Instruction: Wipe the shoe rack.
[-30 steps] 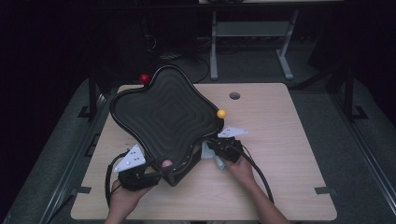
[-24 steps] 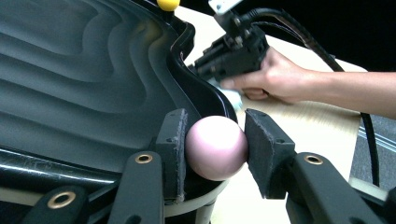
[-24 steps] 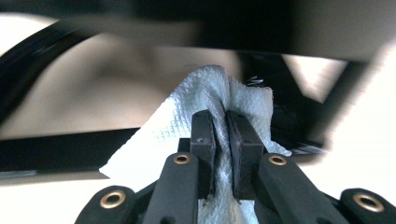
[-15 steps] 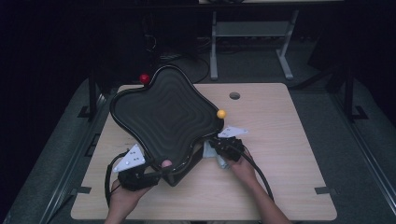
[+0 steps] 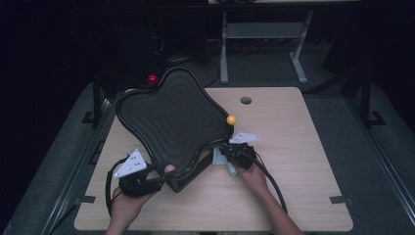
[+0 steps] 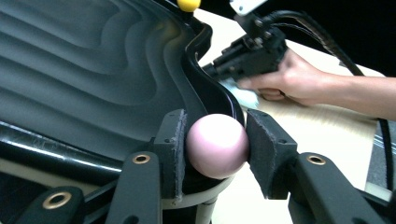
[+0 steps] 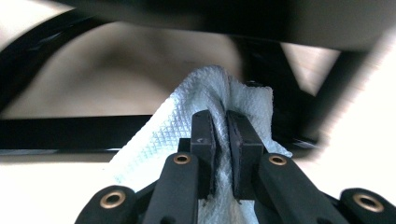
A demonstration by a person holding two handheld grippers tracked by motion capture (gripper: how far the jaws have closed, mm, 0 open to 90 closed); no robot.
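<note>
Jaws of the left gripper (image 6: 215, 140) were clamped on a pale pink ball (image 6: 217, 145) at the near corner of the black ridged star-shaped board (image 5: 173, 122); those of the right gripper (image 7: 220, 135) were pressed together on a white crumpled paper towel (image 7: 196, 107). That board stood tilted over the light wooden table (image 5: 293, 147), its 6 o'clock corner raised. At 3 o'clock, a yellow ball (image 5: 231, 119) sat on its edge; at 11 o'clock, a red ball (image 5: 153, 79). Bare tabletop lay open from 2 to 5 o'clock, with a round hole (image 5: 245, 100) at 1 o'clock.
</note>
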